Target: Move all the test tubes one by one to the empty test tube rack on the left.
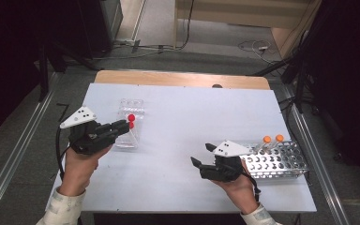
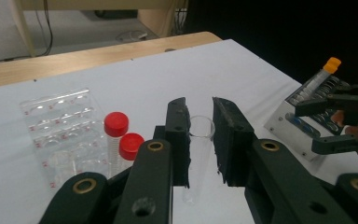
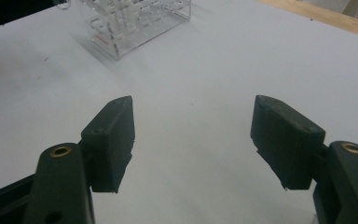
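My left gripper (image 1: pixel 125 125) reaches over a clear plastic rack (image 1: pixel 132 104) at the table's left. Its jaws are closed on a clear uncapped tube (image 2: pixel 199 140), which hangs upright between them. Two red-capped tubes (image 2: pixel 116 124) stand in the rack (image 2: pixel 56 116) just beside the jaws. At the right my right gripper (image 1: pixel 200 153) is open, its jaws wide apart over bare white table (image 3: pixel 193 135) with nothing between them. Behind it a metal tube rack (image 1: pixel 274 161) holds two orange-capped tubes (image 1: pixel 266 139).
The white table top (image 1: pixel 183 117) has a wooden strip (image 1: pixel 183 78) along its far edge. Cables (image 1: pixel 255 46) lie on the floor beyond it. Metal rails (image 1: pixel 309 140) run along both sides. The clear rack (image 3: pixel 135 23) stands far ahead of the right gripper.
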Tool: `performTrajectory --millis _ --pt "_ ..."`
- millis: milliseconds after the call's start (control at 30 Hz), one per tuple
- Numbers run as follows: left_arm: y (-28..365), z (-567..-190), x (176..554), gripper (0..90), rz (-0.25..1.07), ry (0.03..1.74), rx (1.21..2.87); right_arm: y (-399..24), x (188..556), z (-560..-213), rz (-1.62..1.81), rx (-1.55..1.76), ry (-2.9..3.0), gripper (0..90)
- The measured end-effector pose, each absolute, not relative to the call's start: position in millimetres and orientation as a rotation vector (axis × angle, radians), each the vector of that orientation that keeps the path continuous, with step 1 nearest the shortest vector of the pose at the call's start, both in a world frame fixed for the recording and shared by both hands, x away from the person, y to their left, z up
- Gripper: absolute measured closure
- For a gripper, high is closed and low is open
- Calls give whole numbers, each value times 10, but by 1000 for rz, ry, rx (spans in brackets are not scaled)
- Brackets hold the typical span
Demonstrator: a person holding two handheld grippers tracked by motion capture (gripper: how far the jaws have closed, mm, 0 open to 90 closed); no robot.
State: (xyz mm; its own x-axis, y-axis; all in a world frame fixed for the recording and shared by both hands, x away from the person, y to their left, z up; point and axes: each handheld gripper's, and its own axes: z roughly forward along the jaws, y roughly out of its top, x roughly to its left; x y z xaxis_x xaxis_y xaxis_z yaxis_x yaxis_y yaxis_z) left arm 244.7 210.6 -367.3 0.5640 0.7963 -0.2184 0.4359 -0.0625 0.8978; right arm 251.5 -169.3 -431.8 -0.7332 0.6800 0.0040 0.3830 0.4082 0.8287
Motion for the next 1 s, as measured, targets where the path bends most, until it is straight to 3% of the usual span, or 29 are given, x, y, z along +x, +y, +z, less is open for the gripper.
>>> performTrajectory --millis 1000 --pt "2465 -3804 2653 770 613 1262 1577 -1776 2495 -4326 1236 940 2314 293"
